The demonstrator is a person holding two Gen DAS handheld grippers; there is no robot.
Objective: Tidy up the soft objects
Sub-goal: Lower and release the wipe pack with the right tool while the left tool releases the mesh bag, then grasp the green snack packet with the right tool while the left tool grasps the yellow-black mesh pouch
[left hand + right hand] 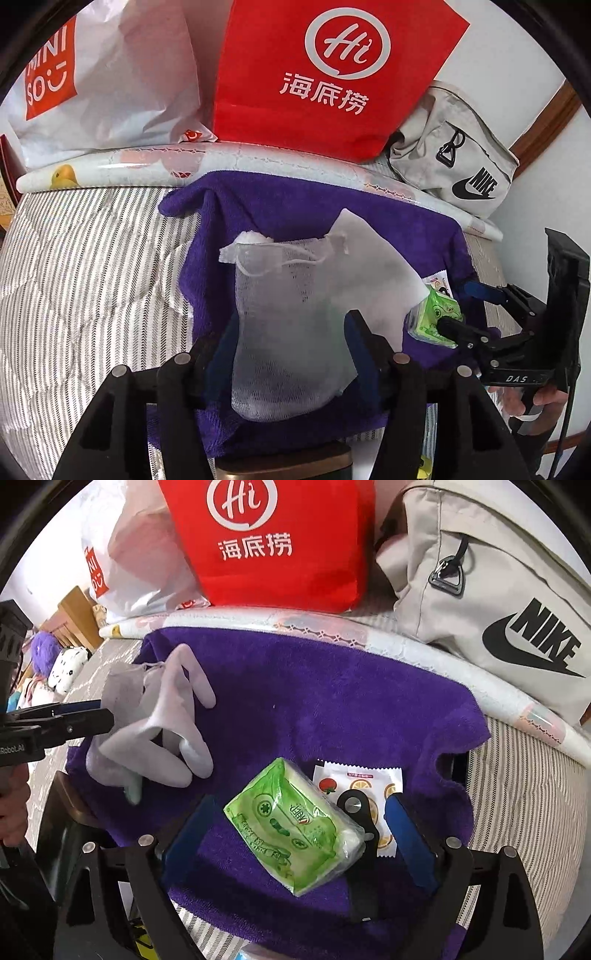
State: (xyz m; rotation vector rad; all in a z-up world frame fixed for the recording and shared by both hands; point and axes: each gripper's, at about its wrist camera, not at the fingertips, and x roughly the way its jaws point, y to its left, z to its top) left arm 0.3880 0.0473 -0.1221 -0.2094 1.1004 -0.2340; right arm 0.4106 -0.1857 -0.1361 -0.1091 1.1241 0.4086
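Note:
A white mesh drawstring pouch (291, 317) hangs between the fingers of my left gripper (291, 332), which is shut on it above the purple towel (295, 206). In the right wrist view the same pouch (155, 723) looks grey-white and crumpled, held at the left by the left gripper (92, 716). A green tissue pack (291, 827) lies on the towel (332, 701) between the fingers of my right gripper (295, 830), which is open around it. The pack (437, 314) and the right gripper (461, 310) also show in the left wrist view. A fruit-print sachet (373, 782) lies beside the pack.
A red Haidilao bag (325, 74), a white Miniso bag (92, 81) and a grey Nike bag (454, 162) stand behind the towel on a striped mattress (81, 277). A rolled printed sheet (221, 158) lies along the towel's far edge. Plush toys (55, 664) are at far left.

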